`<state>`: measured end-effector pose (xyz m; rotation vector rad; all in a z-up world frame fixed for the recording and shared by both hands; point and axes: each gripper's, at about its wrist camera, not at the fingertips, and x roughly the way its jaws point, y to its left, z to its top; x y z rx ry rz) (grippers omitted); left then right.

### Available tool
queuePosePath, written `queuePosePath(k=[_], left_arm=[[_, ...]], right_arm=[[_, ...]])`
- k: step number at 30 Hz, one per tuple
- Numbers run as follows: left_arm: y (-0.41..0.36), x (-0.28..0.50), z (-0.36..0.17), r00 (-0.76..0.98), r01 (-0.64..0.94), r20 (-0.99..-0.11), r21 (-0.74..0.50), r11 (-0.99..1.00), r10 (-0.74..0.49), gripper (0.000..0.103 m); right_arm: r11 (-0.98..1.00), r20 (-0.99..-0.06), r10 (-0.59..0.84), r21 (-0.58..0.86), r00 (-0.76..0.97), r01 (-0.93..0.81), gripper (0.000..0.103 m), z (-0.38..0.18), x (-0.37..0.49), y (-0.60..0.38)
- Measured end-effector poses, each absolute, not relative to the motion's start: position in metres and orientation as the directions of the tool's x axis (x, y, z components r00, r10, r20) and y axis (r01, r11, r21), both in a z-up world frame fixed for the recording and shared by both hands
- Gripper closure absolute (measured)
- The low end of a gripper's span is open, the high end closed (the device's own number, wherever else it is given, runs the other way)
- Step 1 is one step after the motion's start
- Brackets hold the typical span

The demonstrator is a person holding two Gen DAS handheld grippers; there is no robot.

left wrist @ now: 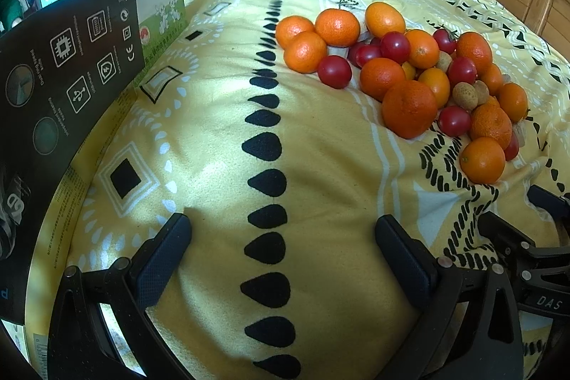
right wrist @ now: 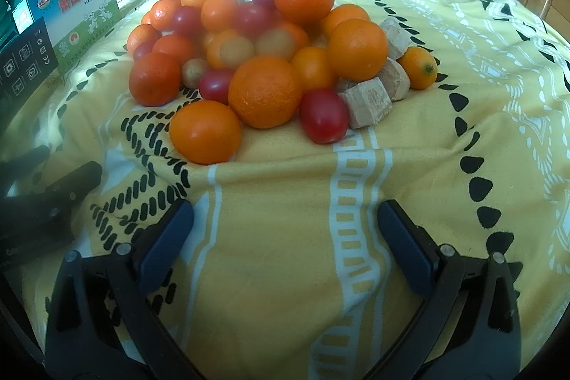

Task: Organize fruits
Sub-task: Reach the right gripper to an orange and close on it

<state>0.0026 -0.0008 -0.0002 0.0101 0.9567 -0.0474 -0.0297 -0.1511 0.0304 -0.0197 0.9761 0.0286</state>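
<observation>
While whole fruit heap point(right wrist: 249, 59) sits mixed on yellow bedspread point(right wrist: 302, 255), sorting looks unstarted to me. Mandarins point(right wrist: 265, 91), cherry tomatoes point(right wrist: 323, 115), longans point(left wrist: 465, 93), tan cubes point(right wrist: 365, 102) jumbled. My left gripper point(left wrist: 283, 244) and right gripper point(right wrist: 285, 227) both spread wide, empty, short of pile.

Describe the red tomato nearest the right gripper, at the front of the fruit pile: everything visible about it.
The red tomato is small, oval and glossy, deep red with a soft highlight on its smooth skin; no stem shows. It lies on its side on the yellow patterned bedspread at the pile's front edge. It seems to touch the large orange on its left and the tan, rough-faced cut chunk on its right. It looks whole and unbruised. The right gripper is open, short of it, touching nothing.
</observation>
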Motion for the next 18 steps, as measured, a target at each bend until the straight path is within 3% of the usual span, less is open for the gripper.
queuePosePath(k=[7, 12, 13, 18], left_arm=[[0.014, 0.007, 0.001, 0.513, 0.139, -0.844, -0.096, 0.986, -0.155, 0.000], [0.015, 0.001, 0.000, 0.537, 0.158, -0.827, -0.095, 0.983, -0.166, 0.000], [0.016, 0.000, 0.000, 0.541, 0.159, -0.823, -0.100, 0.982, -0.171, 0.000], [0.018, -0.004, 0.001, 0.551, 0.163, -0.812, -0.122, 0.979, -0.193, 0.000]], right_arm=[[0.989, -0.878, 0.122, 0.070, 0.464, -0.127, 0.000, 0.039, -0.025, -0.160], [0.980, -0.887, 0.183, 0.130, 0.425, -0.150, 0.001, 0.051, -0.029, -0.166], [0.977, -0.876, 0.199, 0.142, 0.440, -0.157, 0.004, 0.056, -0.032, -0.165], [0.950, -0.830, 0.303, 0.226, 0.469, -0.215, 0.035, 0.068, -0.034, -0.156]])
